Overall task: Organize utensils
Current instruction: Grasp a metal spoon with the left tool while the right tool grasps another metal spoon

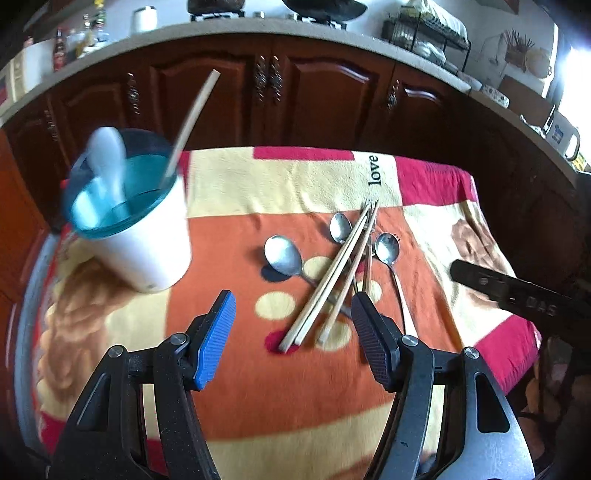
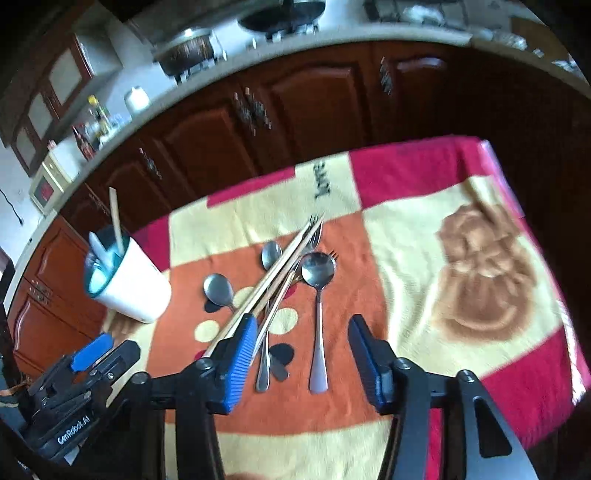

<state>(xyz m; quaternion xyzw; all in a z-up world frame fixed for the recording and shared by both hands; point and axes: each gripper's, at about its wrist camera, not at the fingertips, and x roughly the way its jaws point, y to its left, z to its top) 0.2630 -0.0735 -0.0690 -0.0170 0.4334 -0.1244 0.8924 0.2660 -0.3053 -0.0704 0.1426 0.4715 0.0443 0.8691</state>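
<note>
A white cup (image 1: 155, 243) with a blue inside stands at the left of the blanket-covered table (image 1: 295, 387). It holds a white plastic spoon (image 1: 107, 158) and one chopstick (image 1: 192, 122). In the middle lies a pile of wooden chopsticks (image 1: 332, 273), metal spoons (image 1: 284, 254) and forks (image 2: 314, 229). My left gripper (image 1: 292, 297) hangs open over the near ends of the chopsticks, holding nothing. My right gripper (image 2: 303, 319) is open above the handle of a long metal spoon (image 2: 318, 273), with its blue left finger (image 2: 240, 354) over the chopsticks' near ends. Its pads touch nothing.
Dark wooden cabinets (image 1: 317, 96) run behind the table under a countertop (image 1: 258, 27) with bottles, a stove and a dish rack. The blanket drops off at the far and right edges (image 2: 509, 177). The left gripper's body (image 2: 92, 354) shows at the lower left of the right wrist view.
</note>
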